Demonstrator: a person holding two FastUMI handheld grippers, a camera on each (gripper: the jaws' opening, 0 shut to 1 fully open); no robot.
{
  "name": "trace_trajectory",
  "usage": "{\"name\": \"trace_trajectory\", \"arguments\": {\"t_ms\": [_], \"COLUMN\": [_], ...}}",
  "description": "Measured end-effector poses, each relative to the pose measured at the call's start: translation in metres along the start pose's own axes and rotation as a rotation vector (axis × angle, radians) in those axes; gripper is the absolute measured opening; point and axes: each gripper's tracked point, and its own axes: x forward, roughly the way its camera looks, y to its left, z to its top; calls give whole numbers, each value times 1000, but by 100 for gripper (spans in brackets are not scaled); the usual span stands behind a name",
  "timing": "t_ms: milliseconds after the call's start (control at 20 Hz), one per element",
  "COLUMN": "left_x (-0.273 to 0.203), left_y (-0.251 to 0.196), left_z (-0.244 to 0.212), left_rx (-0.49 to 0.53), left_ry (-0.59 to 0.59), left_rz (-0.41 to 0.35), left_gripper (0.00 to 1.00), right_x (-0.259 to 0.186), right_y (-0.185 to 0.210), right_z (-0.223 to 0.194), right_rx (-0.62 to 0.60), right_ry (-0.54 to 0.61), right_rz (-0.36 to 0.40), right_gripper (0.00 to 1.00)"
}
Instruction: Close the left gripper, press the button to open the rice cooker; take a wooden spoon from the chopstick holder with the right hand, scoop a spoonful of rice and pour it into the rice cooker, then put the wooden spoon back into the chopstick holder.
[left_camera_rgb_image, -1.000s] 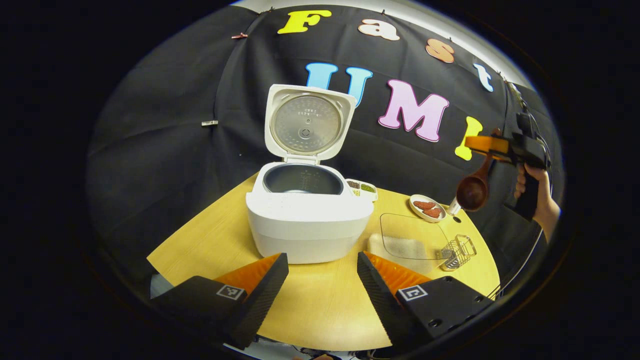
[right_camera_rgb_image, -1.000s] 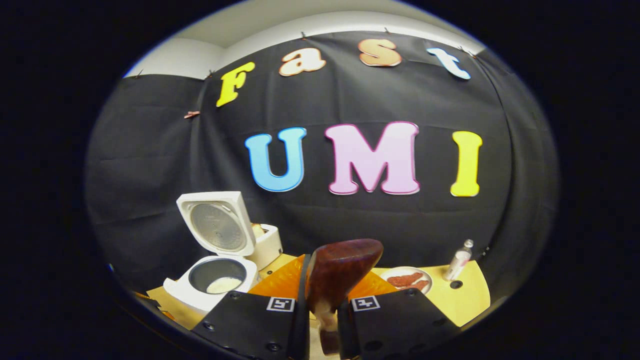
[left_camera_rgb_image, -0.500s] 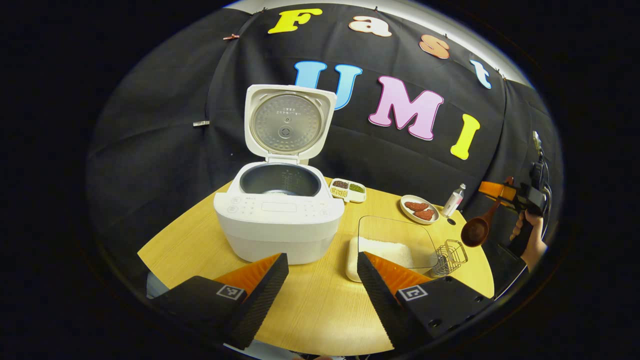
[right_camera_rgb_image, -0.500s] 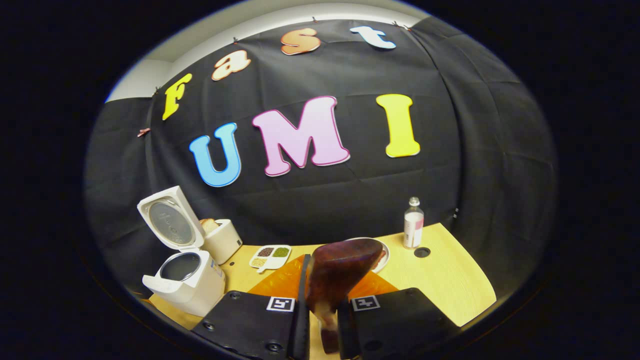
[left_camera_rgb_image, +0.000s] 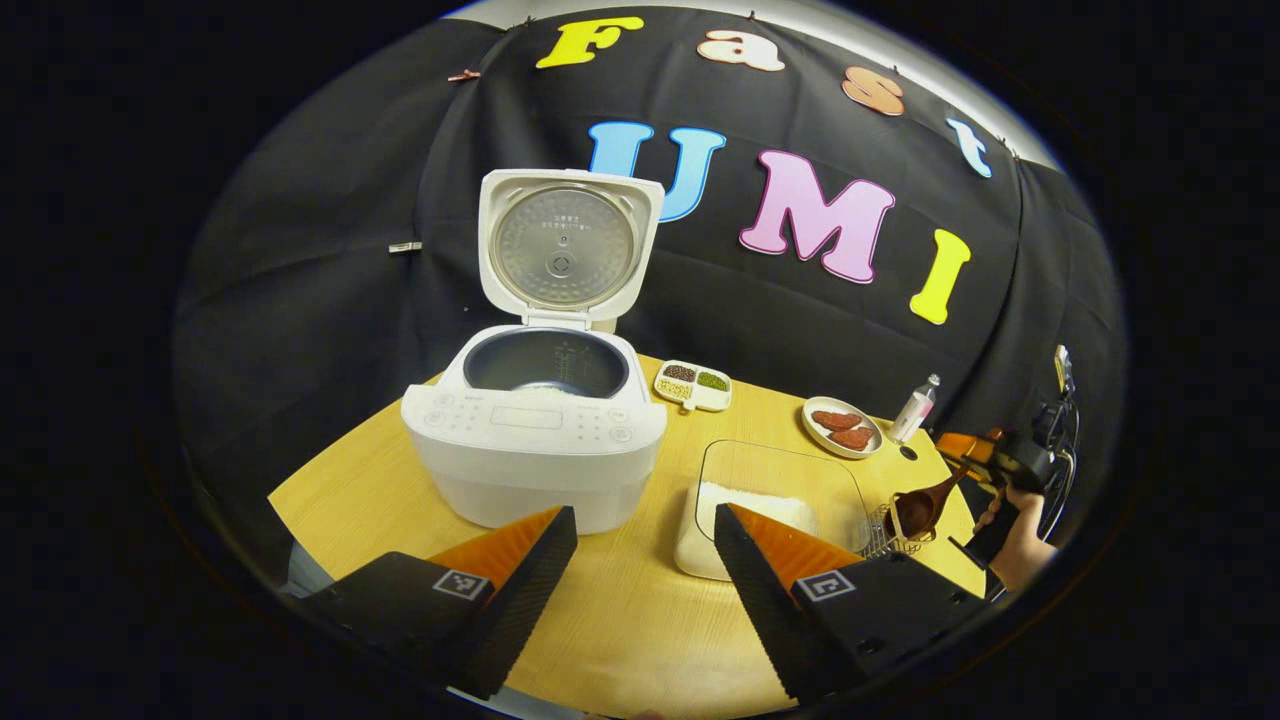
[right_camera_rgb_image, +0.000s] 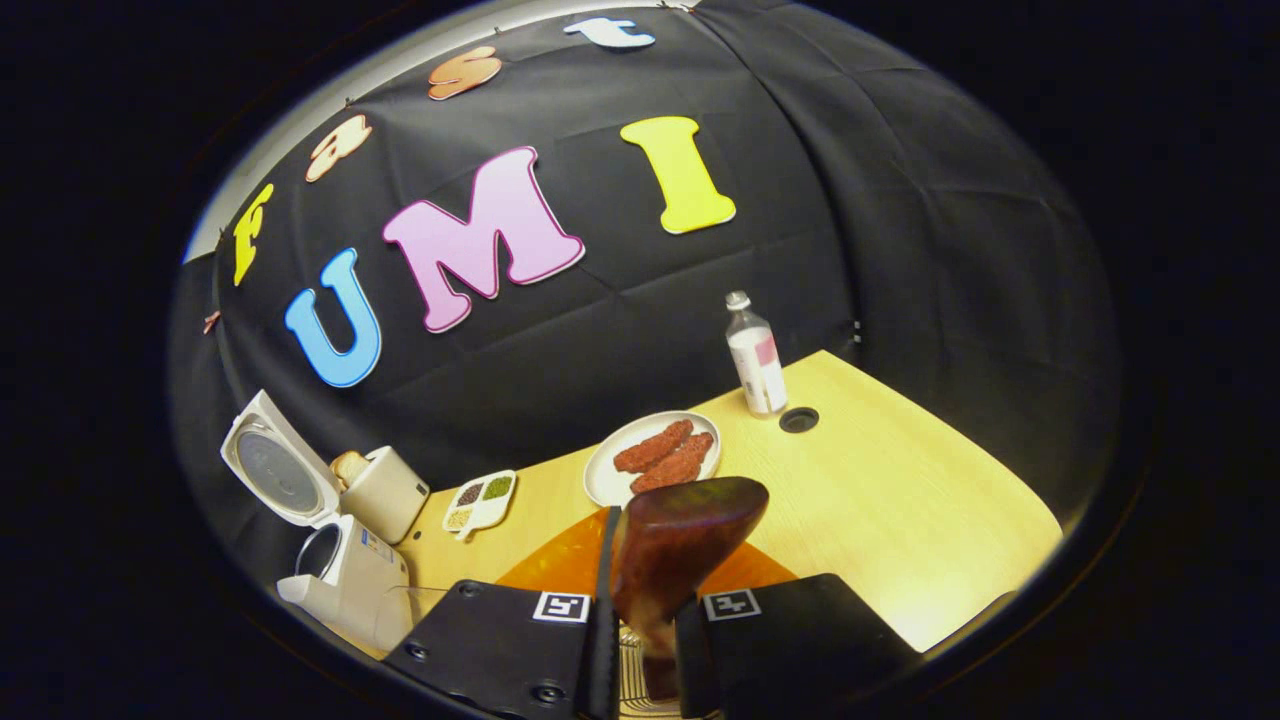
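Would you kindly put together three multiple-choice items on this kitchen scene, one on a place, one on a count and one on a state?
1. Where is the wire chopstick holder?
A. behind the rice cooker
B. beside the clear rice container, under the wooden spoon
C. on the plate

2. How many compartments has the small white dish of beans?
A. four
B. two
C. six

3. In what state is the rice cooker's lid?
A. shut
B. taken off and laid on the table
C. raised, standing upright

Answers:
1 B: in the left gripper view the holder stands by the clear rice container, with the wooden spoon held by the right gripper right over it.
2 A: four fillings show in the dish.
3 C: the lid stands open above the rice cooker, its inner pot visible.
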Motion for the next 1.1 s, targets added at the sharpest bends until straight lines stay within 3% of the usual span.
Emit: {"name": "trace_trajectory", "arguments": {"t_ms": [50, 100, 350, 400, 550, 1100], "left_x": [0, 2, -1, -2, -4, 11], "left_y": [0, 0, 2, 1, 6, 63], "left_z": [2, 4, 31, 41, 79, 249], "left_rx": [8, 15, -31, -28, -5, -9], "left_ry": [-3, -5, -36, -54, -120, -350], "left_rz": [2, 3, 18, 23, 31, 58], "left_gripper": [96, 96, 96, 96, 95, 95], "right_x": [0, 0, -14, -19, -38, -127], "right_y": [-1, -1, 10, 11, 10, -28], "right_z": [-4, -9, -18, -14, -8, 16], "right_rx": [-2, -1, -21, -39, -97, -231], "right_ry": [5, 10, 46, 30, 28, 24], "right_rz": [-9, -11, 13, 16, 9, -132], "right_gripper": [22, 27, 28, 34, 100, 99]}}
